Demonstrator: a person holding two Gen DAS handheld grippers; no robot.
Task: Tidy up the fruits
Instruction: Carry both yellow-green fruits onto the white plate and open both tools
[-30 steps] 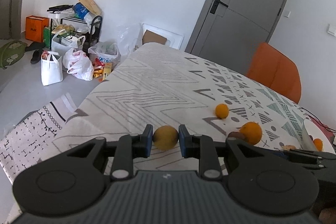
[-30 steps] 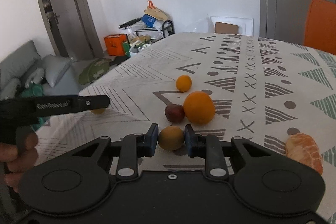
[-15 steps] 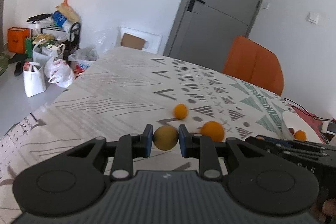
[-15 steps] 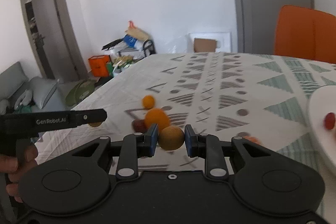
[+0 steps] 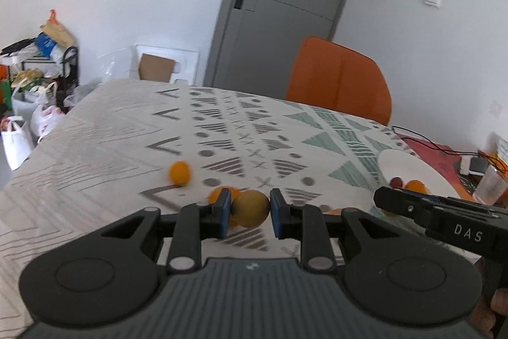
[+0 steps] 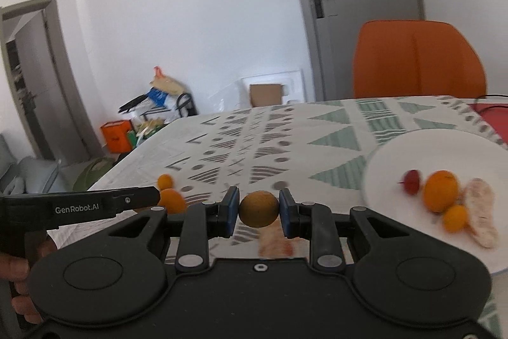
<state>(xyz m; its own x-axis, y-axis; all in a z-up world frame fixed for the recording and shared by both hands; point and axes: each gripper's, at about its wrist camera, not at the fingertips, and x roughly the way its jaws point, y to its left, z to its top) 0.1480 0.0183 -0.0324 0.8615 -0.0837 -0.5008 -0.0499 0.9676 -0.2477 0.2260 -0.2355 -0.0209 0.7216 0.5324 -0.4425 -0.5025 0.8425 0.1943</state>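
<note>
Currently, two items are in hand and one destination ahead. Item one: a brown round fruit (image 5: 250, 208), pinched between the blue pads of your left gripper (image 5: 248, 213), jaws drawn in nearly as far as they go and bearing on both sides of it. Item two: a second brown round fruit (image 6: 258, 208), gripped the same way in your right gripper (image 6: 258, 209), clear of the tablecloth (image 6: 241, 142). Destination: the white plate (image 6: 412, 145) to the right, which holds a large orange (image 6: 441, 191), a small orange (image 6: 454, 218), a dark red fruit (image 6: 411, 181) and what looks like a peeled pale piece (image 6: 481, 213), though blur makes that last one uncertain. Remaining on the cloth: a small orange fruit (image 5: 179, 172) and a larger one (image 6: 171, 200), plus a peeled segment (image 6: 274, 243) just under the right jaws. Handling note: keep both grips closed while you carry, since round fruit rolls the instant a pad lets go. Bring the right one in first, as it is nearer the plate, and aim for the bare near-left part of the plate, away from the cluster. Lower until the fruit touches the plate before you part the jaws, and open slowly. Keep the left gripper trailing behind so the two tools do not collide over the rim.
</note>
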